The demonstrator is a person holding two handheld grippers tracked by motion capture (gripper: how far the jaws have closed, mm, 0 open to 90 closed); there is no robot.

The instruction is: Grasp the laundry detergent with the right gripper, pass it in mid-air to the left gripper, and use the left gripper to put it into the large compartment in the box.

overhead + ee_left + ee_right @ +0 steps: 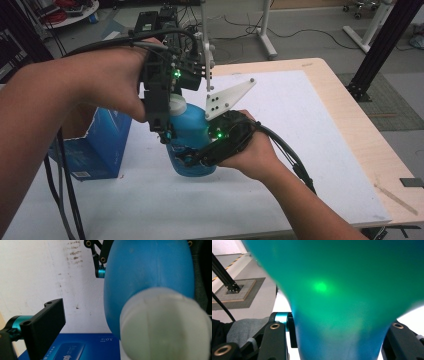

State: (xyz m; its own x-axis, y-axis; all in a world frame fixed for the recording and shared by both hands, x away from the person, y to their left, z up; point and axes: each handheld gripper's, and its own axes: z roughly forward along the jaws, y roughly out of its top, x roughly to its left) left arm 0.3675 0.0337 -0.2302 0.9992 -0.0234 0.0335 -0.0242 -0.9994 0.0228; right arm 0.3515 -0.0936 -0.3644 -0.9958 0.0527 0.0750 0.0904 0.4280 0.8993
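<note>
blue bottle [190,140] clamped in right claw [192,161] — white cap [177,104] between left claw [162,131] jaws, apart

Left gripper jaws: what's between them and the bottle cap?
In the left gripper view the left jaw stands clear of the white cap, with bare white table and a blue box in the gap. The right jaw isn't readable, so contact is unclear.

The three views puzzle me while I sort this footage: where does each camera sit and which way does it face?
High view: above the table, looking forward and down; forearms, left gripper, right gripper.
Left gripper view: on the left gripper, facing the blue bottle and white cap; one black jaw.
Right gripper view: on the right gripper, jaws shut on the bottle.
All share the bottle.
</note>
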